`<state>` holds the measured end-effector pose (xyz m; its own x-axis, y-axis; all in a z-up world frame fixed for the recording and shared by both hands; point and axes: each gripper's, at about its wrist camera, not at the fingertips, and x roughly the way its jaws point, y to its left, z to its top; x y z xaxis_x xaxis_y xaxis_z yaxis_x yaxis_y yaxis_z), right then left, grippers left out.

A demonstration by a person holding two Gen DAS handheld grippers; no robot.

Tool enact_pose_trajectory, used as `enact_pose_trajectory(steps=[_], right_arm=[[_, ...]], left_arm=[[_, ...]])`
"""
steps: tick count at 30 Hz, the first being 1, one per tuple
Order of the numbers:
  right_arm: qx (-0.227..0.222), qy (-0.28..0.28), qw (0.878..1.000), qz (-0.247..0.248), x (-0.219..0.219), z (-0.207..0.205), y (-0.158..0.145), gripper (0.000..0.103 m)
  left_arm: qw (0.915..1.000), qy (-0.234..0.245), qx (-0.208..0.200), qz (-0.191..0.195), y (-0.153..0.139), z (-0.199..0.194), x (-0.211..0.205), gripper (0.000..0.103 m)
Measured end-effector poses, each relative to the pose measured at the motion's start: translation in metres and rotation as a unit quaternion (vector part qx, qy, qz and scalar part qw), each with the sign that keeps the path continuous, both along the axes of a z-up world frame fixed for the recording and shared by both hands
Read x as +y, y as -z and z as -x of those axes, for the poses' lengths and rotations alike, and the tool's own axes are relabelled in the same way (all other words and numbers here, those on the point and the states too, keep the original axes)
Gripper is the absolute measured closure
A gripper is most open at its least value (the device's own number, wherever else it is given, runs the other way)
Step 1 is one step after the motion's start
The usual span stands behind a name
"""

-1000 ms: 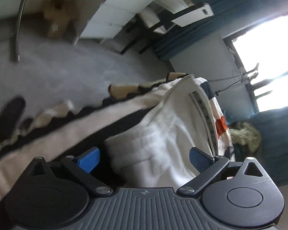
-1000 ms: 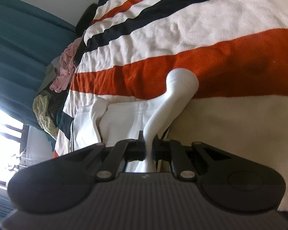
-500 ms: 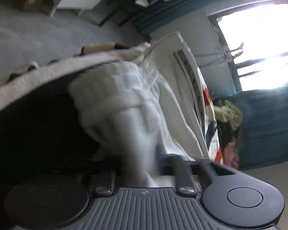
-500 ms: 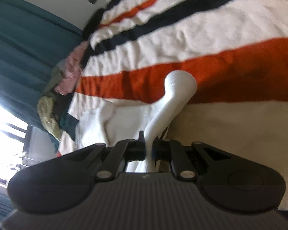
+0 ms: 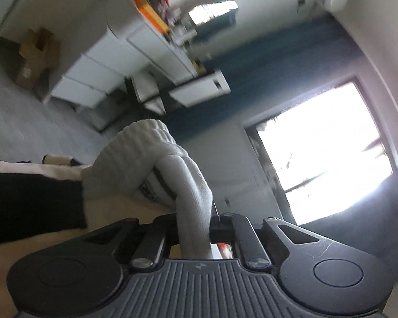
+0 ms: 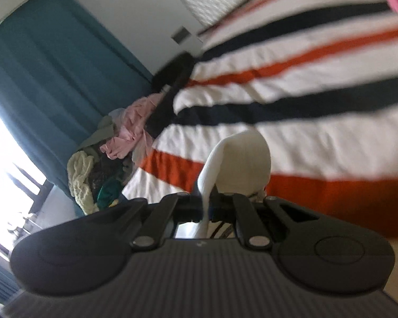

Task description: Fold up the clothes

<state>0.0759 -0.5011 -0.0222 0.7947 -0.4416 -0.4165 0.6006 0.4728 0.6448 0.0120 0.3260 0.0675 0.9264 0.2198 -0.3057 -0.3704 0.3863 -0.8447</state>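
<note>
Grey floor, white drawers, teal curtain, bright window, striped bedspread.

Home bedroom: striped bedspread, clothes heap, teal curtains, white drawers

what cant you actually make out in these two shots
- Left wrist view: the rest of the white garment; it runs behind the left hand-held gripper and its body.
- Left wrist view: items on the white drawers are motion-blurred.
- Right wrist view: where the white cloth ends; the right hand-held gripper hides it.
- Right wrist view: single pieces in the clothes pile are too blurred to tell.
</note>
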Motion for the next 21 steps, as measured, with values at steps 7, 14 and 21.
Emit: enact_pose_trajectory(steps=[7,14,21], right_arm=[[0.048,-0.025,0.994,0.096,0.011,-0.133,-0.029,0.096],[0.133,-0.042,0.978,0.157,0.027,-0.283,0.029,0.096],[0.178,-0.059,0.967,0.171,0.031,-0.338,0.102,0.096]], left_arm=[[0.9963,-0.084,0.012,-0.011,0.018,-0.108,-0.028,0.094],[0.9884,-0.063,0.063,-0.122,0.062,-0.224,-0.041,0.094],[0.9634,-0.04,0.168,-0.205,0.11,-0.299,-0.07,0.093]])
